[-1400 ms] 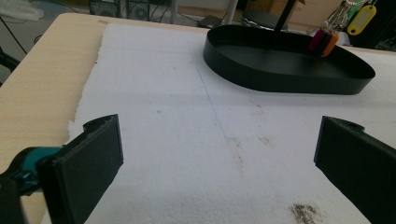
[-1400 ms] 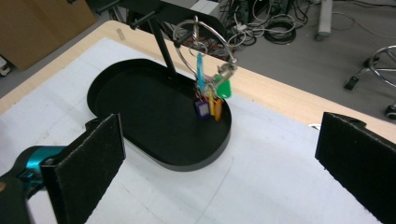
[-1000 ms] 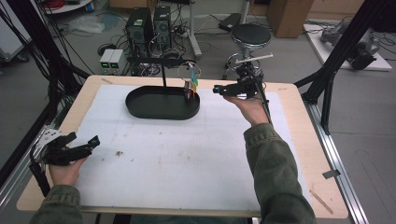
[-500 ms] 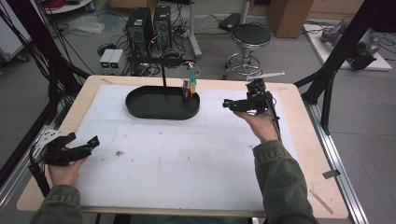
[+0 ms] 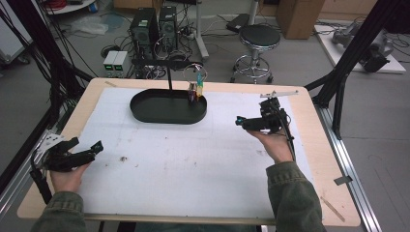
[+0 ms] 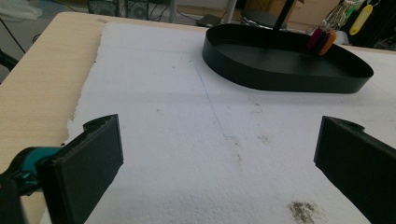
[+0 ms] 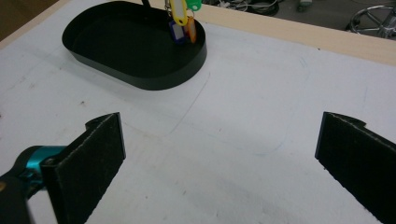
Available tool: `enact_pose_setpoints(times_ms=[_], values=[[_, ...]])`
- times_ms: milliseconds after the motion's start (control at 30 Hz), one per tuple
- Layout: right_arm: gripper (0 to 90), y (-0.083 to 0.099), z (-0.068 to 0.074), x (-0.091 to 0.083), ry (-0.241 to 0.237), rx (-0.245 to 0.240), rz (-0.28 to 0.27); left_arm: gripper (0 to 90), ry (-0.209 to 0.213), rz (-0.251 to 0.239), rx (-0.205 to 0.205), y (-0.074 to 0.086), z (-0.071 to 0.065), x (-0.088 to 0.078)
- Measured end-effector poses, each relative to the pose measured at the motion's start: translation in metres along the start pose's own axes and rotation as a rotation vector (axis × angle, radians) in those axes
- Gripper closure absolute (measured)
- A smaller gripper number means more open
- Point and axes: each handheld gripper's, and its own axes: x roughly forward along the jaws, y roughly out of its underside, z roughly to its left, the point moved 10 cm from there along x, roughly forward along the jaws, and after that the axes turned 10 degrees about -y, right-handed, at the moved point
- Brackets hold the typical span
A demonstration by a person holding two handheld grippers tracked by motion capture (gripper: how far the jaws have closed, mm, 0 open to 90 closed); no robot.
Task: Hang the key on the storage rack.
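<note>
- Left tongs [image 5: 96, 146]: near-left desk corner, low over the white sheet [image 5: 193, 164], jaws wide apart, nothing between them.
- Right tongs [image 5: 239, 122]: right of centre, held above the sheet, jaws wide apart, empty, pointing left.
- Black oval tray [image 5: 145, 113]: far side of desk [image 5: 319, 145], well apart from both tongs.
- Key tags [image 5: 196, 89]: coloured bunch hanging at the tray's right end.
</note>
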Motion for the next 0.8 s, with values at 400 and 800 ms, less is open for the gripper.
enact_pose_setpoints(times_ms=[400,800], values=[[0.5,0.032,-0.006,-0.006,-0.005,0.036,-0.023,1.7,-0.005,0.001,0.005,0.000,0.000,0.000],[0.5,0.061,-0.014,-0.010,0.014,0.072,-0.019,1.7,-0.005,0.001,0.006,0.000,0.000,0.000]])
